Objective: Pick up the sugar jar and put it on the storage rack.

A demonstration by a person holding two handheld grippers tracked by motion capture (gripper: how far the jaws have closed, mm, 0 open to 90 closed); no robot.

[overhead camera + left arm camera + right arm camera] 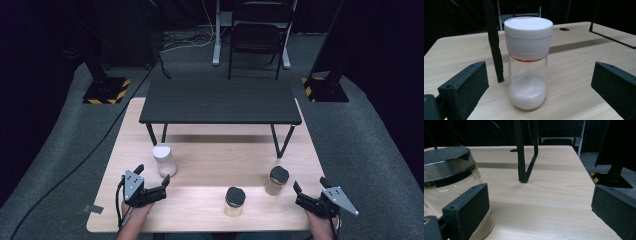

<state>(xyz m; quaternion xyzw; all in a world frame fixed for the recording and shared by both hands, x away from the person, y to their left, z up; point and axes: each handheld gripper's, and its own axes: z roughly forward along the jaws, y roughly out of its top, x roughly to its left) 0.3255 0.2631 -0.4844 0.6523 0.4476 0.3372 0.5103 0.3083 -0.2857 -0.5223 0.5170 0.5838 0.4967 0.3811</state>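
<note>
A glass shaker [164,159] with a white lid and white grains in the bottom stands on the wooden table [210,150] at the left. My left gripper [152,176] is open just short of it. In the left gripper view the shaker [527,65] stands upright between the spread jaws, untouched. Two black-lidded jars stand nearer the front, one in the middle [235,201] and one to the right [277,180]. My right gripper [310,185] is open to the right of the latter. In the right gripper view that jar [446,170] sits at the left, partly behind a jaw.
A low black riser shelf [220,102] stands on thin legs [522,165] across the table's far half. One of its legs [494,45] rises just left of the shaker. A scrap of grey tape [93,208] lies at the front left corner. A folding chair [257,35] stands beyond.
</note>
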